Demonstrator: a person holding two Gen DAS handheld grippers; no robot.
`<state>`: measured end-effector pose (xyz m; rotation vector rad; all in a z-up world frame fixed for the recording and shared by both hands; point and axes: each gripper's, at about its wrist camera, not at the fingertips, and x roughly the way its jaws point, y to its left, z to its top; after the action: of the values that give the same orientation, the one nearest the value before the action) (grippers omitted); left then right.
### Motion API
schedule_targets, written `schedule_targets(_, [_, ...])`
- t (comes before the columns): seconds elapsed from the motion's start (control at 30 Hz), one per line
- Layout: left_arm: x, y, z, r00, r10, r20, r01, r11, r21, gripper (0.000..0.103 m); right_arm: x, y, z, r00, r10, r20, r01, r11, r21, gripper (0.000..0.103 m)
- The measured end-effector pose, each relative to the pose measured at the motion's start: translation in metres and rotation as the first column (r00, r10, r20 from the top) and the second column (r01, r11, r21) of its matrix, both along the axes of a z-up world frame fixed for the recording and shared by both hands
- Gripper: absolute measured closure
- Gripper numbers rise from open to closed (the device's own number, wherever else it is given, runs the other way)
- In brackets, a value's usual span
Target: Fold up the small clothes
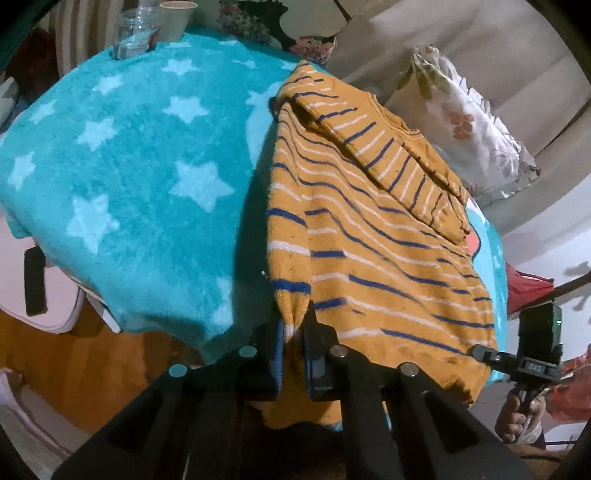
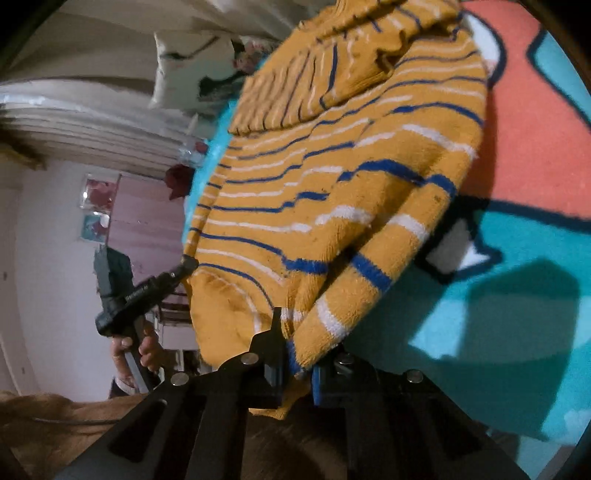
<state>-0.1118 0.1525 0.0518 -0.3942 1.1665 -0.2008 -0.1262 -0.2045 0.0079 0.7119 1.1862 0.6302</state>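
A mustard-yellow knit sweater (image 1: pixel 373 236) with blue and white stripes lies on a teal star blanket (image 1: pixel 122 166) over the table. One sleeve is folded across its upper part. My left gripper (image 1: pixel 293 332) is shut on the sweater's near left bottom corner. My right gripper (image 2: pixel 295 354) is shut on the sweater (image 2: pixel 332 192) at its near right bottom corner. The right gripper also shows in the left wrist view (image 1: pixel 480 352) at the hem. The left gripper shows in the right wrist view (image 2: pixel 186 264) at the opposite corner.
A glass jar (image 1: pixel 136 33) and a paper cup (image 1: pixel 177 18) stand at the blanket's far edge. A floral cushion (image 1: pixel 469 125) leans on a beige sofa behind. The blanket has a coral and teal print (image 2: pixel 535 147) on the right.
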Motion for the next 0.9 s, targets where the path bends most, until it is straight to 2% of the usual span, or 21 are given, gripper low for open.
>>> schedule_targets(0.1, [0.007,-0.004,-0.008,0.999,0.020,-0.032,-0.020,1.000,0.000,0.095,0.006,-0.002,-0.005,1.000,-0.013,-0.003,0.013,1.000,0.015,0.091])
schedule_targets(0.27, [0.018,-0.003,-0.003,0.999,0.026,-0.021,-0.026,1.000,-0.003,0.095,0.017,0.010,-0.009,1.000,0.008,-0.014,-0.008,1.000,-0.003,0.091])
schedule_targets(0.4, [0.050,0.003,0.006,0.999,0.051,-0.012,-0.051,0.997,-0.066,0.095,0.033,0.006,0.005,1.000,-0.002,0.009,0.002,1.000,-0.005,0.091])
schedule_targets(0.53, [0.116,-0.001,0.018,0.999,0.030,0.011,-0.029,0.996,-0.088,0.095,0.072,-0.001,0.031,0.998,-0.037,0.056,0.037,0.999,0.009,0.091])
schedule_targets(0.6, [0.170,-0.010,0.025,1.000,0.012,0.022,-0.010,0.997,-0.080,0.095,0.104,-0.009,0.045,0.994,-0.079,0.072,0.078,0.997,0.018,0.091])
schedule_targets(0.7, [0.255,-0.029,0.031,0.997,0.004,0.071,-0.004,1.000,-0.002,0.095,0.168,-0.025,0.063,0.983,-0.149,0.107,0.148,0.989,0.018,0.091])
schedule_targets(0.77, [0.307,-0.037,0.025,0.997,0.018,0.080,-0.019,1.000,0.019,0.093,0.219,-0.037,0.062,0.967,-0.235,0.102,0.237,0.971,-0.009,0.085])
schedule_targets(0.83, [0.352,-0.040,0.012,0.997,0.043,0.059,-0.044,0.999,0.016,0.091,0.265,-0.049,0.050,0.947,-0.312,0.077,0.317,0.946,-0.066,0.071])
schedule_targets(0.9, [0.376,-0.038,0.002,0.999,0.053,0.002,-0.053,0.997,-0.059,0.087,0.300,-0.058,0.034,0.922,-0.385,0.036,0.386,0.911,-0.142,0.062])
